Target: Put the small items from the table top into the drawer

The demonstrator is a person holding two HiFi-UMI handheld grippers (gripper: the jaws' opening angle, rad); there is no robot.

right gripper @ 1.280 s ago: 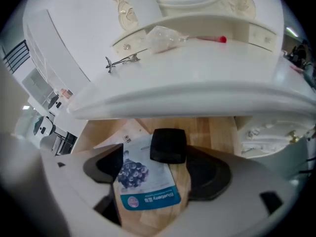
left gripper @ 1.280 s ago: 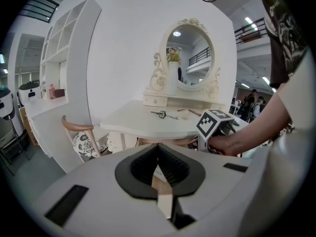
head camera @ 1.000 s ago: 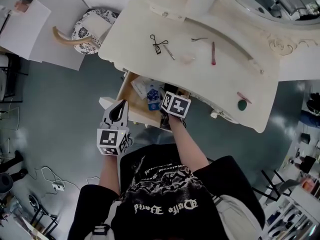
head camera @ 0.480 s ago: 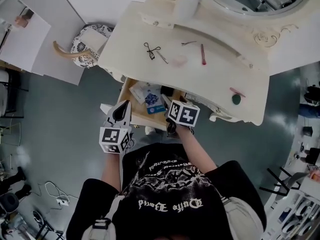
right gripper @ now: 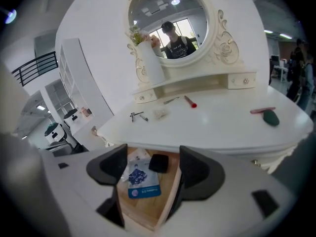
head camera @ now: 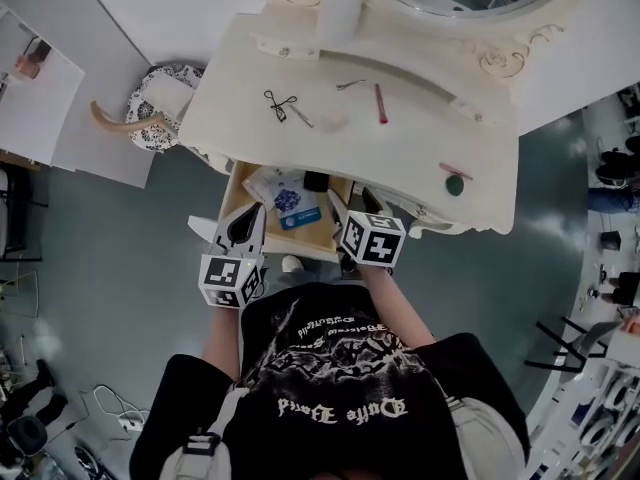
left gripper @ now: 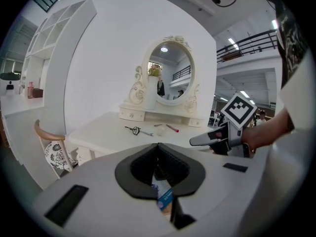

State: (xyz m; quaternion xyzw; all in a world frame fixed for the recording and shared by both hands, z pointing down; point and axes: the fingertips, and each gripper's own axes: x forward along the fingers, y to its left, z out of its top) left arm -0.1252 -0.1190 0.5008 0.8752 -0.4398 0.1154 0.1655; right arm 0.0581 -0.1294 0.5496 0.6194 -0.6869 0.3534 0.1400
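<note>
Black-padded right tongs [right gripper: 150,168] stand released over the front of the open wooden drawer [right gripper: 143,207]. Their jaws are well apart, though they have just been closing a little, and nothing is between them. Beside them the left tongs [left gripper: 158,147] are clenched tip to tip on nothing. Inside the drawer lie a blue packet [right gripper: 140,180], a black square pad [right gripper: 158,163] just beyond it and a white packet [head camera: 262,183] on the far left. Above the drawer spreads the cream desk [head camera: 400,153], where the small items lie scattered: a black looped tool [head camera: 277,101], a metal pin [head camera: 350,84], a pale clear lump [head camera: 333,122], a red-tipped stick [head camera: 380,103], and near the right edge a pink stick [head camera: 455,171] touching a dark green round piece [head camera: 455,184]. An oval mirror [right gripper: 168,19] in a carved frame rises at the desk's back, with a white vase [right gripper: 150,63] before it. A chair [head camera: 160,108] with a patterned seat stands left of the desk on the grey-green floor [head camera: 100,238].
</note>
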